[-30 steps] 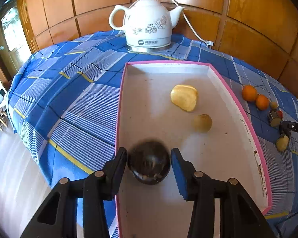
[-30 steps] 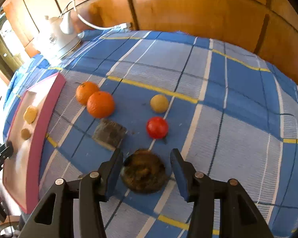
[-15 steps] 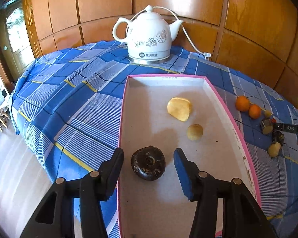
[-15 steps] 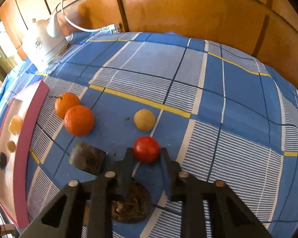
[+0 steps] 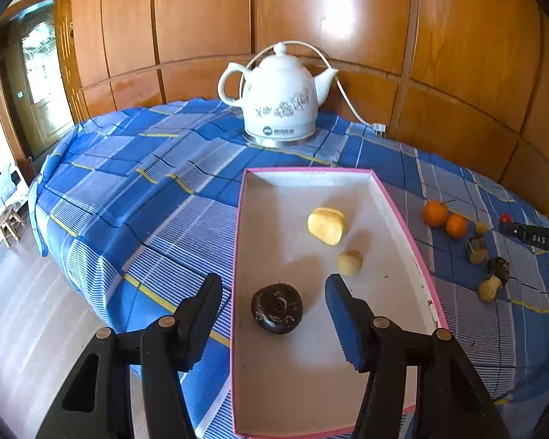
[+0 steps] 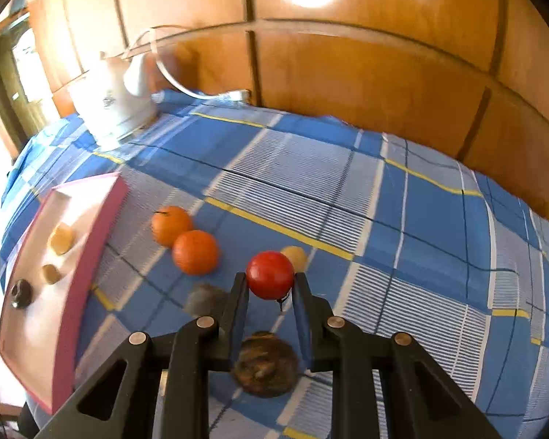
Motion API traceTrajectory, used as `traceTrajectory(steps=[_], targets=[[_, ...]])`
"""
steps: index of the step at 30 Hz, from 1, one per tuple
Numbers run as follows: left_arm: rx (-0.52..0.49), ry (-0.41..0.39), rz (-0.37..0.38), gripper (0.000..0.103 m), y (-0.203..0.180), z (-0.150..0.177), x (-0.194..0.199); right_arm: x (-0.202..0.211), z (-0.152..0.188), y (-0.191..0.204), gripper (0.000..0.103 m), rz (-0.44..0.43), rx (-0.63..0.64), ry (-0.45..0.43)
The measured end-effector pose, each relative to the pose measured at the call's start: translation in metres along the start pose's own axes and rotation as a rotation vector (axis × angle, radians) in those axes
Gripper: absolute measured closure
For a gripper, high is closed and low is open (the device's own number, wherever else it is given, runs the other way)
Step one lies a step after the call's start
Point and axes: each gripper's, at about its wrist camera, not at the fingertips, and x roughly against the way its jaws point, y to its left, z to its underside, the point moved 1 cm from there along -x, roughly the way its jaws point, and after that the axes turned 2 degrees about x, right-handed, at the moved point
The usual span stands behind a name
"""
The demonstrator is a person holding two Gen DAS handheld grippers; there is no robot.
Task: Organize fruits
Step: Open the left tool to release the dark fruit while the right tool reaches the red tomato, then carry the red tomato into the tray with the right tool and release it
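Far left in the right wrist view: pink-edged tray (image 6: pixel 102 226) with three pieces already inside, dark round fruit (image 6: pixel 21 293) nearest its close end. Seen from the left wrist: left gripper (image 5: pixel 274 314) over that same end of the tray (image 5: pixel 402 219), jaws just opened further and standing apart, dark fruit (image 5: pixel 277 308) lying loose on the floor between them, touched by neither pad. Plenty of bare tray floor toward the close end; yellow piece (image 5: pixel 326 225) and small pale piece (image 5: pixel 350 262) farther in. Moving right: two oranges (image 6: pixel 195 252) on the checked cloth (image 6: pixel 421 219) just beside the tray's long pink wall. Then right gripper (image 6: pixel 271 285) clamped on red tomato (image 6: pixel 270 274), apparently lifted clear of the cloth. Tray well to the gripper's left, long axis running away from the camera, so likely a sideways carry over the oranges and over the rim. Brown lump (image 6: pixel 265 364) below the jaws, grey lump (image 6: pixel 205 300) beside it. Open cloth to the right.
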Motion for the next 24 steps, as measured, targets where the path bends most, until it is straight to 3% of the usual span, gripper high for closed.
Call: traceTrajectory(steps=[7, 17, 24], targets=[[-0.013, -0.066, -0.013, 0.043, 0.002, -0.002, 0.016, 0.018, 0.006, 0.057, 0.079, -0.074, 0.113, -0.012], [-0.013, -0.123, -0.064, 0.037, 0.011, 0.000, 0.030, 0.018, 0.019, 0.156, 0.079, -0.275, 0.242, 0.037], [0.002, -0.145, -0.111, 0.034, 0.023, 0.000, 0.034, 0.008, 0.021, 0.202, 0.079, -0.316, 0.292, 0.064]])
